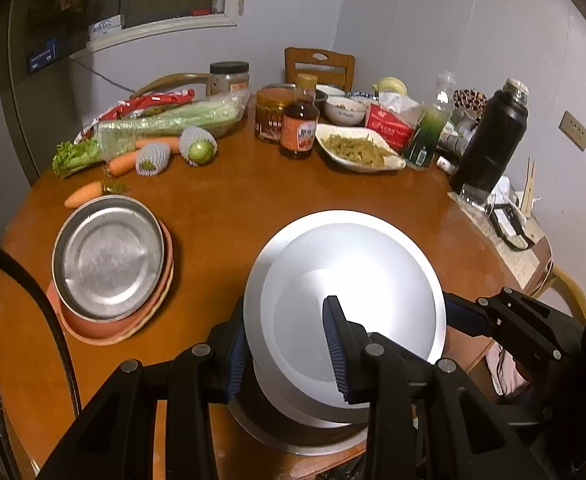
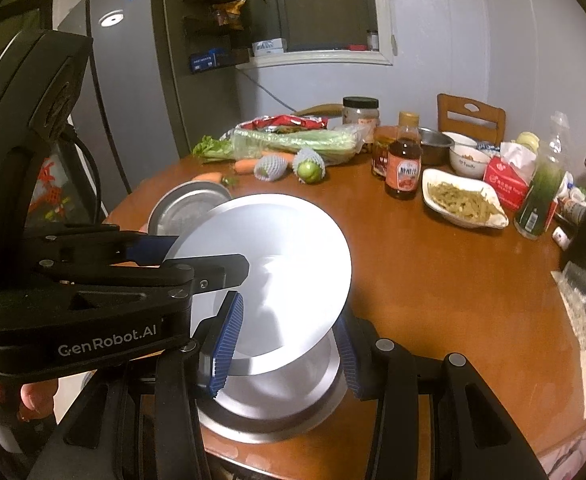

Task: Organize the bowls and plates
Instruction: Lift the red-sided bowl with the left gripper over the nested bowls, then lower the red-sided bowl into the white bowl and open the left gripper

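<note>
A wide shiny steel plate (image 1: 353,264) is held tilted over the near edge of the table. My left gripper (image 1: 285,320) is shut on its rim, one finger on top and one underneath. From the other side my right gripper (image 2: 289,312) is shut on the same steel plate (image 2: 277,240), its blue pads (image 2: 227,340) straddling the edge. Each wrist view shows the other gripper: the left gripper (image 2: 205,254) and the right gripper (image 1: 457,312). Under the held plate lies a second steel dish (image 2: 269,420). Further left, another steel plate (image 1: 109,256) tops a stack of orange plates (image 1: 105,328).
The far half of the round wooden table (image 1: 221,216) holds carrots, celery, netted fruit, a sauce bottle (image 1: 299,124), jars, a dish of food (image 1: 357,148), small bowls, a tissue pack and a black flask (image 1: 489,140). Chairs stand behind the table. A hand holds the left gripper's handle.
</note>
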Demonstrator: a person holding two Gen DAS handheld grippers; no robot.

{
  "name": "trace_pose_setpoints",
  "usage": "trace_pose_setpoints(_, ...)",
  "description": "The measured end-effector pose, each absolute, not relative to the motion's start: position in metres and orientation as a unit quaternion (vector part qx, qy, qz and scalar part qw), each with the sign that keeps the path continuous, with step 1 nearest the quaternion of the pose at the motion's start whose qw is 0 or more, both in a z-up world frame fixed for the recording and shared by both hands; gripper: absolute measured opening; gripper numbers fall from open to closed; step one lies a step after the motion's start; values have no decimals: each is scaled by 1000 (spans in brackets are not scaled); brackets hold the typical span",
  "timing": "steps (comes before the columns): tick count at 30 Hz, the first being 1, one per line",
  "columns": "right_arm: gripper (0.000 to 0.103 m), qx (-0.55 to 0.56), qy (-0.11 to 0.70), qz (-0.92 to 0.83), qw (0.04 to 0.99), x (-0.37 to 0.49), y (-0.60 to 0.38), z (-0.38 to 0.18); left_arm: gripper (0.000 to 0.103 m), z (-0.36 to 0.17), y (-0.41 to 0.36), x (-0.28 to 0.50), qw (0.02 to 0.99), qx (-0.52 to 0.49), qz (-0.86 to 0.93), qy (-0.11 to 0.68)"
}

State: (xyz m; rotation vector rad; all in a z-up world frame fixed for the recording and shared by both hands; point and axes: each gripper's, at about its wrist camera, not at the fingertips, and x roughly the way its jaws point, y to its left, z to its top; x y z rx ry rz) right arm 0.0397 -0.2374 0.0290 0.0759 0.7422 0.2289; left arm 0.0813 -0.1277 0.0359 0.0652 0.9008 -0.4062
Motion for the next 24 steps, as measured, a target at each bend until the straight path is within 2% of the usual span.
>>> trace_pose_setpoints(24,47,33,394,118,911,31,-232,-10,35,1,-131,74,869,43,-168,464)
